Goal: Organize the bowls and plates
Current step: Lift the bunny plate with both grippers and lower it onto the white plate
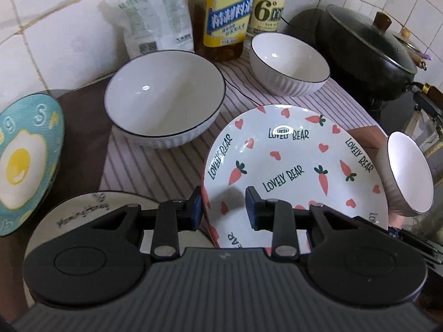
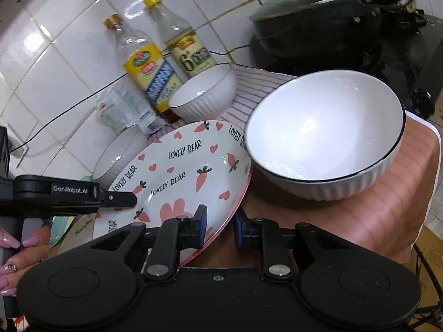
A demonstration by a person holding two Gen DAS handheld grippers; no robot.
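A white plate with carrots, hearts and "LOVELY BEAR" (image 1: 290, 160) lies tilted on the striped mat; it also shows in the right wrist view (image 2: 177, 171). My left gripper (image 1: 223, 207) is open, its two fingers on either side of the plate's near-left rim. My right gripper (image 2: 220, 227) is open, straddling the plate's right rim. A white black-rimmed bowl (image 2: 324, 135) sits just beyond it on the brown top, seen at the right edge in the left wrist view (image 1: 407, 177). A large white bowl (image 1: 163, 102) and a smaller bowl (image 1: 290, 63) stand behind.
A teal fried-egg plate (image 1: 25, 163) lies at left, a white "Morning Honey" plate (image 1: 83, 210) under my left gripper. Two bottles (image 1: 227, 13) and a bag (image 1: 149, 13) stand by the tiled wall. A black lidded pan (image 1: 365, 52) sits at right.
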